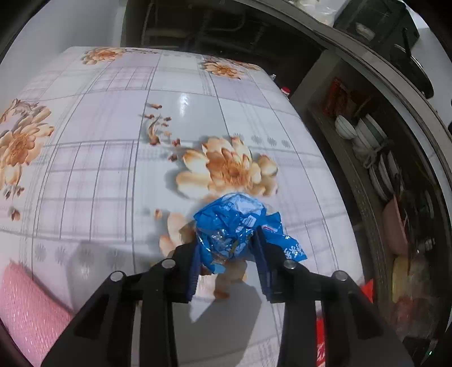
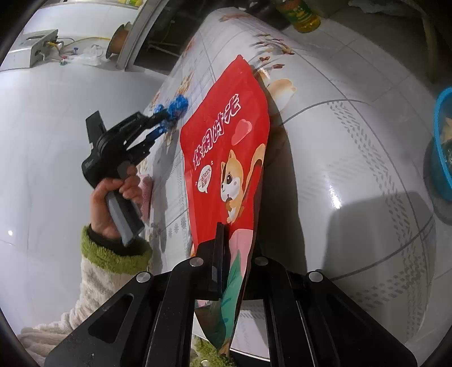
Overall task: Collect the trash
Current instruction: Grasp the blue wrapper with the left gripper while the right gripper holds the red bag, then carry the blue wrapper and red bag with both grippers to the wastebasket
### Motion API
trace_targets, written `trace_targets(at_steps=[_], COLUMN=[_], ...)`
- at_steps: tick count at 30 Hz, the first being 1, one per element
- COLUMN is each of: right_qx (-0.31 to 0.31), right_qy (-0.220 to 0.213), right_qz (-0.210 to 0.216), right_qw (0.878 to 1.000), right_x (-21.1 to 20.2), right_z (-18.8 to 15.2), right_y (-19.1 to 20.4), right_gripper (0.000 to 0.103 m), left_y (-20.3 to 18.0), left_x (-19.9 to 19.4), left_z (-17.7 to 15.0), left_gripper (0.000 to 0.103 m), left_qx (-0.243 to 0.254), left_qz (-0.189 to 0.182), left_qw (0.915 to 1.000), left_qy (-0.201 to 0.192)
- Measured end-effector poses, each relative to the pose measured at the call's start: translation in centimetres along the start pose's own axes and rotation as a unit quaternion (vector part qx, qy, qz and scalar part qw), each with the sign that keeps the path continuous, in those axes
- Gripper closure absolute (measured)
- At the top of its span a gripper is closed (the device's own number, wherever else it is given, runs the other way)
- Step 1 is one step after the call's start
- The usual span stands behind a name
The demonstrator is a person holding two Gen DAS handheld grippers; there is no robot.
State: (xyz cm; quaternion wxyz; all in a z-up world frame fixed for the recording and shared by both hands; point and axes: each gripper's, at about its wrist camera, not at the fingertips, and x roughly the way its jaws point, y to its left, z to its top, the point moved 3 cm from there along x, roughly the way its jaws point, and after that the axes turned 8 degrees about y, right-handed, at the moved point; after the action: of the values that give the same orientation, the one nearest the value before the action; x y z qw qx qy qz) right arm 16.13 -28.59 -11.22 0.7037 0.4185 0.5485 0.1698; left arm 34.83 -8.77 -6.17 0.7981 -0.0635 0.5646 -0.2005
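Note:
My left gripper (image 1: 227,248) is shut on a crumpled blue plastic wrapper (image 1: 234,225) and holds it just above the flowered tablecloth (image 1: 113,141). In the right wrist view that gripper (image 2: 166,120) and the blue wrapper (image 2: 177,106) show at the table's left side. My right gripper (image 2: 234,240) is shut on the lower edge of a large red snack bag (image 2: 226,146) with a squirrel picture. The bag stands on edge over the table, and it hides the right finger.
A shelf with bowls and plates (image 1: 367,146) stands right of the table. A pink cloth (image 1: 31,307) lies at the near left. A blue basin (image 2: 442,146) sits at the table's right, an oil bottle (image 2: 302,14) at the far end. A white tiled floor (image 2: 56,141) is left.

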Motion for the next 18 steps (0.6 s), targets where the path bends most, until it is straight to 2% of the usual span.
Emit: trace_targets(at_steps=[7,11,15,18], right_qx=[-0.002,-0.001,-0.002,-0.002], right_qy=[-0.009,-0.011,-0.007,-0.003], right_qz=[-0.021,-0.028,-0.031,-0.029], right_qw=[1.0,1.0,0.999,1.0], right_x=[-0.9,-0.8,-0.3,0.2], right_z=[-0.8,-1.0,-0.8,-0.6], right_y=[0.3,0.6,1.2,1.6], right_gripper=[0.098,0.098,0.098,0.098], left_y=[-1.4,-2.0,-3.8,-6.1], left_x=[-2.4,-5.1,-6.8,-6.2], left_z=[-5.6,-8.9,-12.0,-14.0], left_gripper=[0.074,0.075,0.075,0.075], left_qx=[0.068,0.09,0.12,0.173], left_qz=[0.004,-0.022,-0.057,-0.043], left_qw=[0.9977,0.9955,0.991,0.9839], left_qy=[-0.004,-0.021,-0.019,-0.013])
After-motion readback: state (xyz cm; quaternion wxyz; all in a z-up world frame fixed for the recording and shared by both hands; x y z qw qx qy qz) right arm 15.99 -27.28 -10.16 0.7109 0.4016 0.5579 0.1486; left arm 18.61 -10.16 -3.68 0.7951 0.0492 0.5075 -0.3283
